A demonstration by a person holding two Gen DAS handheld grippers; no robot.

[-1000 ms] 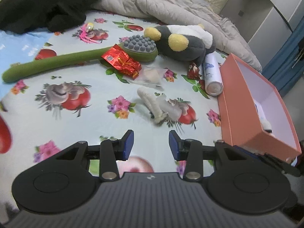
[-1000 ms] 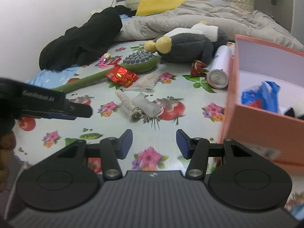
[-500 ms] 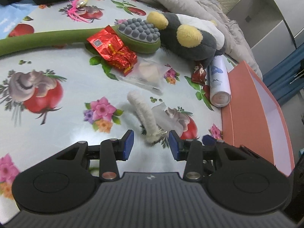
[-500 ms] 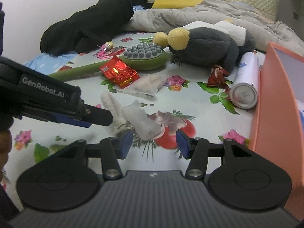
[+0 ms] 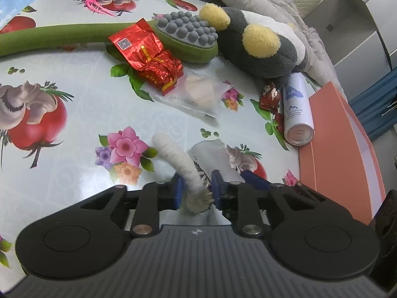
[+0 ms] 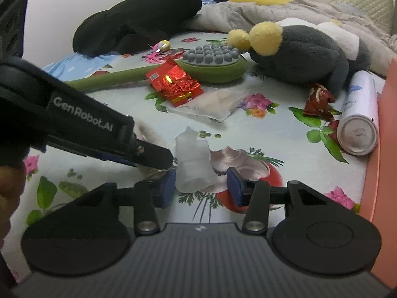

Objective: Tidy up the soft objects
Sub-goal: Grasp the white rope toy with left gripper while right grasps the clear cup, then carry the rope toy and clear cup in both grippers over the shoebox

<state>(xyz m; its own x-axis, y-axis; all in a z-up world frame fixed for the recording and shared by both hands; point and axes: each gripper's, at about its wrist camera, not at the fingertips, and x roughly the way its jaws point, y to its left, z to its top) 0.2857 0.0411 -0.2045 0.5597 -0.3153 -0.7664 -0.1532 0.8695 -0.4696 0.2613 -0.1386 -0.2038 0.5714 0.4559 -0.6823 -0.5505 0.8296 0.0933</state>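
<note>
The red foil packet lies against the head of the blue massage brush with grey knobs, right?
Not quite: the long-handled massage brush with grey knobs is green, not blue. The red foil packet does lie against its head, as the left wrist view shows.

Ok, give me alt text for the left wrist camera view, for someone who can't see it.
The left gripper is closing around a white fuzzy tail-like toy on a floral tablecloth. Beyond lie a red foil packet, a green massage brush and a grey-and-yellow plush toy, with an orange box at right.
</note>
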